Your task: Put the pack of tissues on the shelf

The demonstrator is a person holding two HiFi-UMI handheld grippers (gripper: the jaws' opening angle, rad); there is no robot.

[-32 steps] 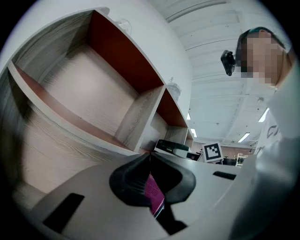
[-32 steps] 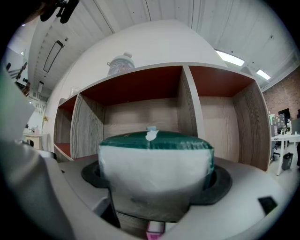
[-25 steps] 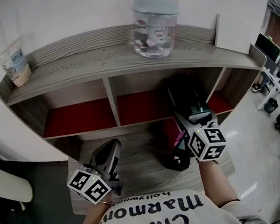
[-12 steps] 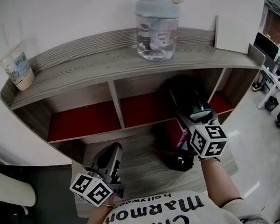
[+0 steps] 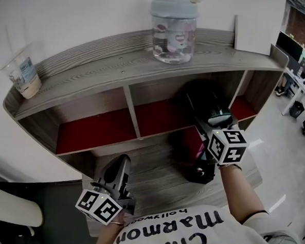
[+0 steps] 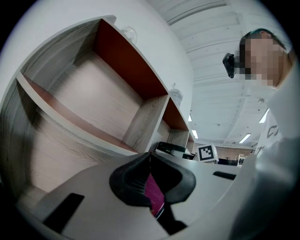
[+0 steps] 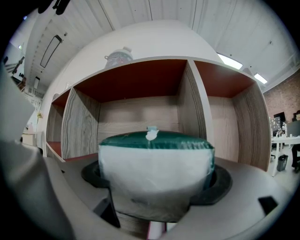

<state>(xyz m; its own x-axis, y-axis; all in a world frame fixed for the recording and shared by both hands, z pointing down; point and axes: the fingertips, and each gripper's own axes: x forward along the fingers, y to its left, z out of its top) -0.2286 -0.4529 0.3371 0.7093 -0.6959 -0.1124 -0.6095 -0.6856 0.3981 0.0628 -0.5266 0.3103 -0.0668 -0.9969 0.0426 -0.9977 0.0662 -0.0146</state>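
Tissues in a soft white pack with a dark green top (image 7: pixel 154 159) sat squeezed between the two jaws of the right gripper (image 7: pixel 157 180), which pinched the pack from both sides. We saw the pack up in the air, in front of the middle opening of the grey wooden shelf with red back walls (image 5: pixel 120 65), near the thin wooden wall (image 5: pixel 239 88) that split the middle opening from the right one. We could not tell if the pack was inside the opening or just in front of it. It was not touching any board that we could see. The left gripper (image 6: pixel 150 161) was low on the left, over the lower wooden board (image 5: pixel 160 171), well apart from the right gripper, and its jaws were pressed together at the tips. On the top board stood a clear bottle with a pale blue lid and little pictures (image 5: pixel 173 30), near the middle. A clear plastic cup with a pale drink (image 5: pixel 25 75) stood at the left end, and a flat white card (image 5: pixel 253 33) leaned upright at the right end.
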